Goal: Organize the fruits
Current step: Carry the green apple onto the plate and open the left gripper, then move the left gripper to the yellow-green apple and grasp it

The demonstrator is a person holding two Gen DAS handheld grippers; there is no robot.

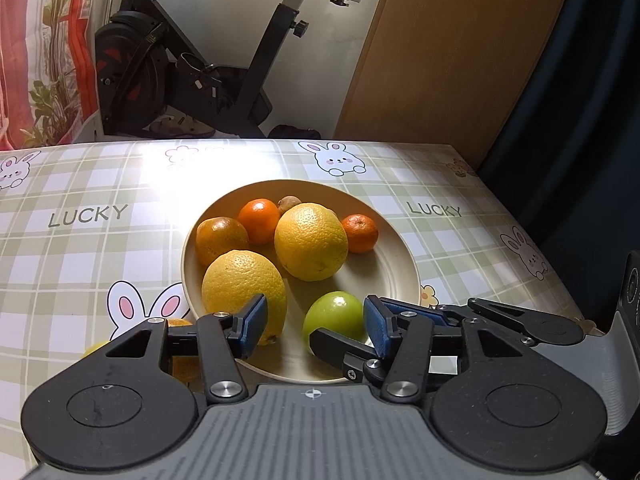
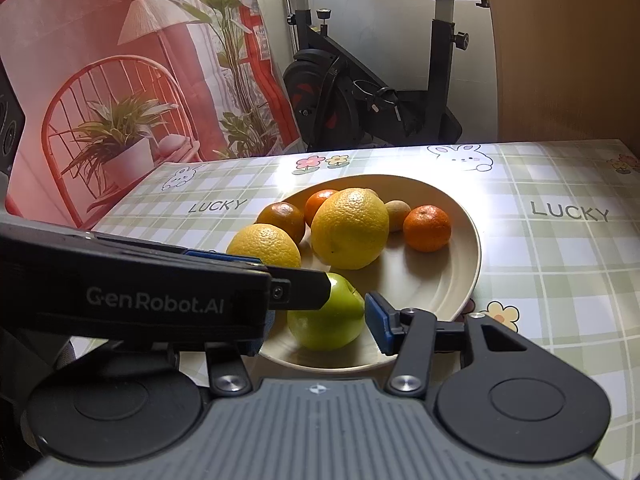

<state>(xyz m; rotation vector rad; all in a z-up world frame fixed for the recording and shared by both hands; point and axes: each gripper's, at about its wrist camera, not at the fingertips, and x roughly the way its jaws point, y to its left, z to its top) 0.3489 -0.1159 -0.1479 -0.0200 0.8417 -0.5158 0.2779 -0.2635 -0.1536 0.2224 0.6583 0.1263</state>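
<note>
Fruit sits piled on plate [image 1: 404,264] mid-counter. Green apple [image 2: 326,318] lies at near rim, ringed by right tool [image 2: 320,312], grip uncertain. Left tool [image 1: 316,326] hangs part-open, empty, likely just let go.

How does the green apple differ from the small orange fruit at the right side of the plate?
The green apple is green and smooth; the small orange fruit is orange with dimpled skin. The apple looks larger. The apple sits at the near rim of the plate; the orange fruit sits farther back. Both are round and lie on the same plate.
</note>
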